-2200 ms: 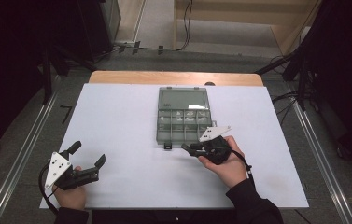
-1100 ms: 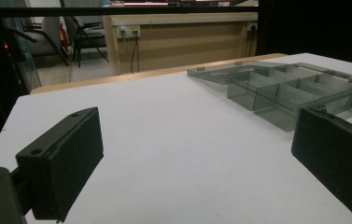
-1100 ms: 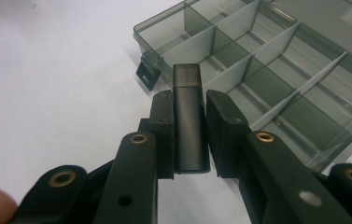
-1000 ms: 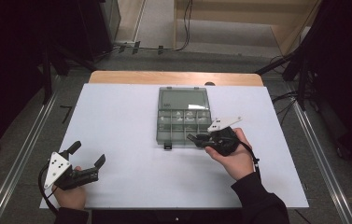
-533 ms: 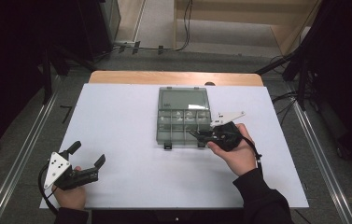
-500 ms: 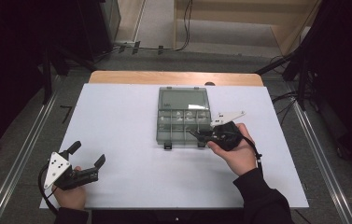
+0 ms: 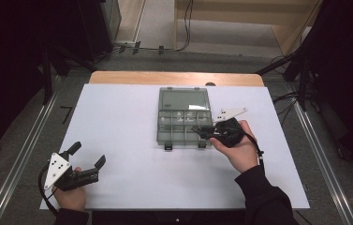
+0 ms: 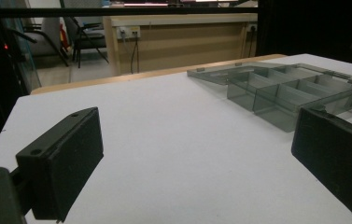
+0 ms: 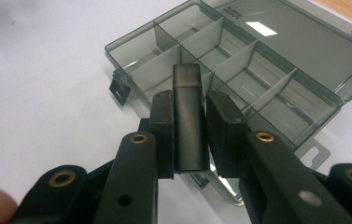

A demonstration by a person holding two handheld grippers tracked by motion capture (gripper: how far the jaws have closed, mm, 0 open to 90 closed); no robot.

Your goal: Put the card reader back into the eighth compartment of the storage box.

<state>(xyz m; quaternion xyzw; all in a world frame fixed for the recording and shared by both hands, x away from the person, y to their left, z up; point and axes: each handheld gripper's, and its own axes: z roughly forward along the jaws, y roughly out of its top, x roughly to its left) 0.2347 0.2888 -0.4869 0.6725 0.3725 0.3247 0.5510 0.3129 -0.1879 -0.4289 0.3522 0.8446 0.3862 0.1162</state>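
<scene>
The small dark block [image 9: 190, 119] sits lengthwise between the jaws of the right gripper [image 9: 190, 135], its long axis running straight out along them, so that its far end pokes past the fingertips toward the divided compartments of the grey plastic box [image 9: 267, 79]. The jaws are drawn in narrow and pinch the block on its two long sides, one pad on each side (the left pad looks flush; the right one sits close against it). In the high view the right gripper [image 7: 207, 132] hovers at the box's [image 7: 183, 117] near right corner, tips pointing left over the front row of compartments.

The left gripper [image 7: 87, 157] lies well apart from the box, near the front left of the white table [image 7: 118, 117]. Its jaws stand spread wide with nothing between them.
</scene>
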